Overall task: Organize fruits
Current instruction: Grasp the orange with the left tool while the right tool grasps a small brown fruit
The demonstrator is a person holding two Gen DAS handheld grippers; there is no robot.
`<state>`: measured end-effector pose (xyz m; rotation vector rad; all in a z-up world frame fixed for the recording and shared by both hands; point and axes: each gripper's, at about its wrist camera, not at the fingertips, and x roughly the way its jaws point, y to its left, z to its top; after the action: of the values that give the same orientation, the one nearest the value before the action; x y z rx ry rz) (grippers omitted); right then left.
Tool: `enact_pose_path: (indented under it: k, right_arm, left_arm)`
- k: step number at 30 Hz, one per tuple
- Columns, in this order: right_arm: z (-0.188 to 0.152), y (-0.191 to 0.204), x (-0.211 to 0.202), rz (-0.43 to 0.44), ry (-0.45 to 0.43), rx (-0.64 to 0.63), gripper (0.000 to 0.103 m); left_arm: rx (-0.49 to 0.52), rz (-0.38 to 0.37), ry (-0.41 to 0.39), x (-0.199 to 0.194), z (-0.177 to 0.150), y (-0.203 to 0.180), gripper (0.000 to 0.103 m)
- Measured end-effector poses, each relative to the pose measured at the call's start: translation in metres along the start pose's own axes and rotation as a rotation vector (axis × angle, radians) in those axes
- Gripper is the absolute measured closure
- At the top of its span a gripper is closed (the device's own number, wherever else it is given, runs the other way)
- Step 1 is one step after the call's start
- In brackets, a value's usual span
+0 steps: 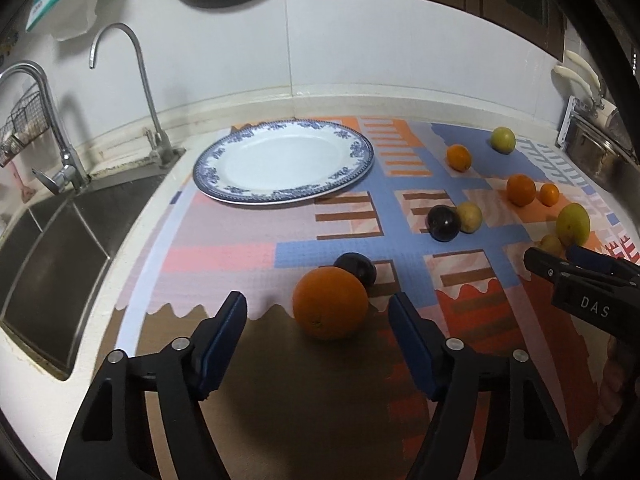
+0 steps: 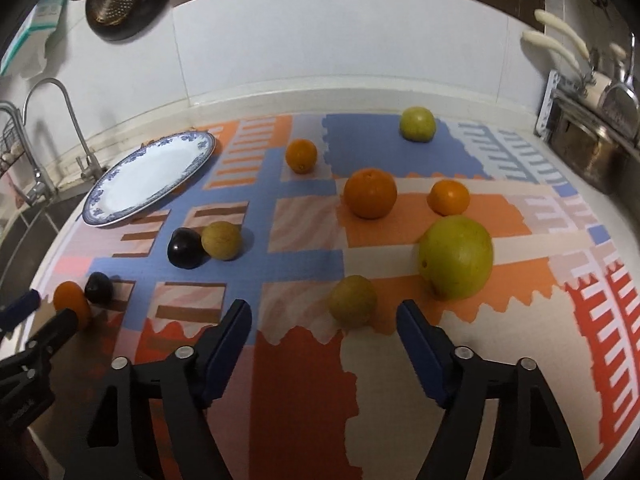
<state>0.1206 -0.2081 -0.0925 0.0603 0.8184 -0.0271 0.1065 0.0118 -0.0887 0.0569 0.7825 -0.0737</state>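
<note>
The left gripper (image 1: 320, 312) hangs over the near edge of the patterned mat (image 1: 224, 256), its fingers (image 1: 224, 336) spread with nothing pinched. A big orange (image 1: 330, 302) sits just ahead of the tips, slightly right of the gap's middle, with a dark plum (image 1: 357, 268) touching its far side. The right gripper (image 2: 324, 320) is likewise spread and empty; a small yellowish fruit (image 2: 353, 300) lies just beyond its tips, and a large green fruit (image 2: 456, 258) sits near, to the right.

The empty blue-rimmed plate (image 1: 362, 148) waits at the far left of the table, beside the sink (image 1: 52, 256); all the fruit is loose on the mat.

Each hand seems to be lining up a pick. To do it well, the left fingers should straddle the orange at its widest part and close gently, keeping clear of the plum so it does not roll. The right hand should centre on the small fruit before squeezing, since round fruit slips sideways from an off-centre pinch.
</note>
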Motion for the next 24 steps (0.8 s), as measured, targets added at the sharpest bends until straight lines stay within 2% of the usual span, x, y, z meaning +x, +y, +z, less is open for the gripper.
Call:
enact_pose_path:
  k: [4,15,20,24]
  right_arm:
    - [0.002,-0.002,0.005,-0.011,0.013,0.010,0.035]
    - [0.006,-0.006,0.014,-0.064,0.034,0.012,0.056]
    - [0.007,-0.005,0.016,-0.063,0.037,0.005,0.069]
    - [0.006,-0.003,0.014,-0.070,0.024,-0.006,0.075]
  left_arm:
    - [-0.004,-0.016,0.013,0.006,0.001,-0.001,0.039]
    - [-0.005,-0.043,0.044,0.015,0.004,0.001,0.062]
    - [-0.009,-0.047,0.045,0.016,0.005,0.002,0.062]
    - [-0.009,-0.049,0.044,0.015,0.005,0.002,0.063]
